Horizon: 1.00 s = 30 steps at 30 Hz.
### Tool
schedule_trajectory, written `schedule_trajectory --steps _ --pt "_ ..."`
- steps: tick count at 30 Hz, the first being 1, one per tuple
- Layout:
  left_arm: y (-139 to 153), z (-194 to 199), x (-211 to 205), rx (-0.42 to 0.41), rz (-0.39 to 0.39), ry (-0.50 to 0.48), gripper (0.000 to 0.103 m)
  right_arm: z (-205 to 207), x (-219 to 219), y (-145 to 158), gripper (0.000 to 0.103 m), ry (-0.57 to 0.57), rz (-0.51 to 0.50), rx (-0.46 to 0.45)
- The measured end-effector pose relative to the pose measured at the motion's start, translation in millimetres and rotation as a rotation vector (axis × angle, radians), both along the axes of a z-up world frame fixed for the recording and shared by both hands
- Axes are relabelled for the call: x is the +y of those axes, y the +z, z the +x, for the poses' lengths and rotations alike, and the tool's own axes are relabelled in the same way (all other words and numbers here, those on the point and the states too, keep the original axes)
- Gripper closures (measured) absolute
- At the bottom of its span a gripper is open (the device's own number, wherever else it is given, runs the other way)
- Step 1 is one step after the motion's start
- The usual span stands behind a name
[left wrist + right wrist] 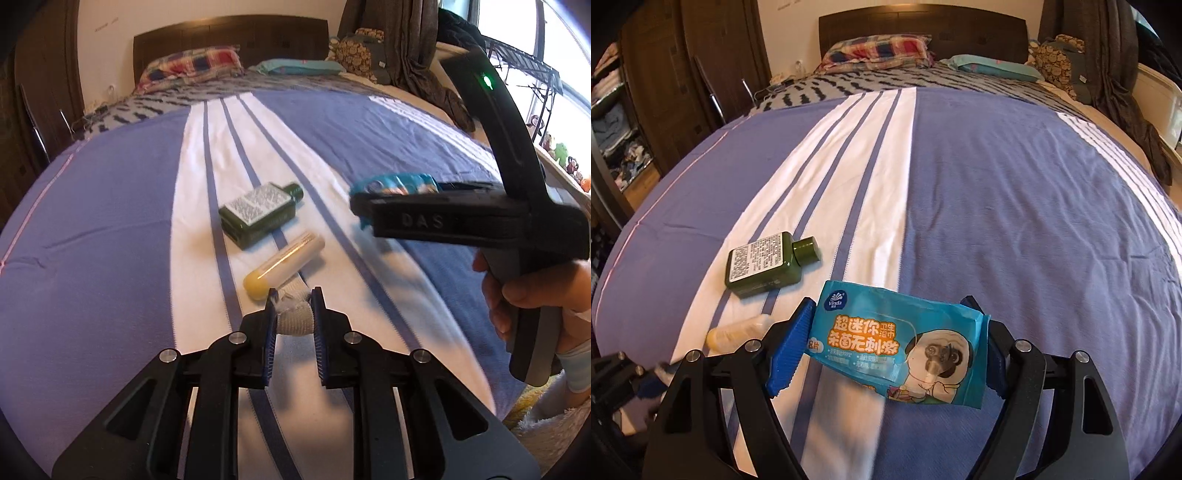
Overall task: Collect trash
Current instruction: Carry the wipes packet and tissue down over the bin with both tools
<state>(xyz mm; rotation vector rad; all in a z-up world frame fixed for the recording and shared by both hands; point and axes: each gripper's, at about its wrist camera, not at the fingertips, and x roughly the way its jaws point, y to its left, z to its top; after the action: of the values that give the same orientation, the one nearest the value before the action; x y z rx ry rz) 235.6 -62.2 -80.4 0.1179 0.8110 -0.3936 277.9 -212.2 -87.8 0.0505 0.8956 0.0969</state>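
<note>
My left gripper point(294, 295) is shut on a small white gauze roll point(293, 321), low over the white stripe of the bed cover point(110, 206). Just beyond its tips lies a clear tube with a yellow end point(284, 264), and past that a dark green bottle point(258, 214) lies flat, label up. My right gripper point(889, 301) is shut on a blue wet-wipe packet point(897, 350), held a little above the bed cover point(1015, 203). The green bottle point(764, 264) and the tube point(738, 334) lie to its left. The left wrist view shows the packet point(397, 186) in the right gripper point(364, 210).
A hand point(517, 291) holds the right gripper's handle at the right. Pillows point(879, 50) and a dark headboard point(979, 33) stand at the far end of the bed. A wardrobe point(683, 66) is on the left and a window with a metal rack point(524, 66) on the right.
</note>
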Motion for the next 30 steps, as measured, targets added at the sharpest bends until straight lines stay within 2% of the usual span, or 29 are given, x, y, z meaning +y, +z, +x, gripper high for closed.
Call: schedule_trajectory --steps 8,16,23,30 --pt "38.2 -32.8 4.9 -0.07 -0.007 0.014 0.087 -41.8 -11.9 29.8 0.023 -0.011 0.007 -0.051" --pt "63.9 -86.1 12.6 -0.117 -0.017 0.015 0.087 -101.3 -11.9 57.5 0.023 0.003 -0.003 -0.107" --pt "69.0 -137.7 22.5 -0.125 -0.049 0.014 0.086 -164.8 -8.9 73.6 0.023 0.016 0.003 -0.159" --pt "58.2 -183.2 30.7 -0.127 -0.065 -0.003 0.086 -222.0 -7.5 71.5 0.023 0.028 0.031 -0.192"
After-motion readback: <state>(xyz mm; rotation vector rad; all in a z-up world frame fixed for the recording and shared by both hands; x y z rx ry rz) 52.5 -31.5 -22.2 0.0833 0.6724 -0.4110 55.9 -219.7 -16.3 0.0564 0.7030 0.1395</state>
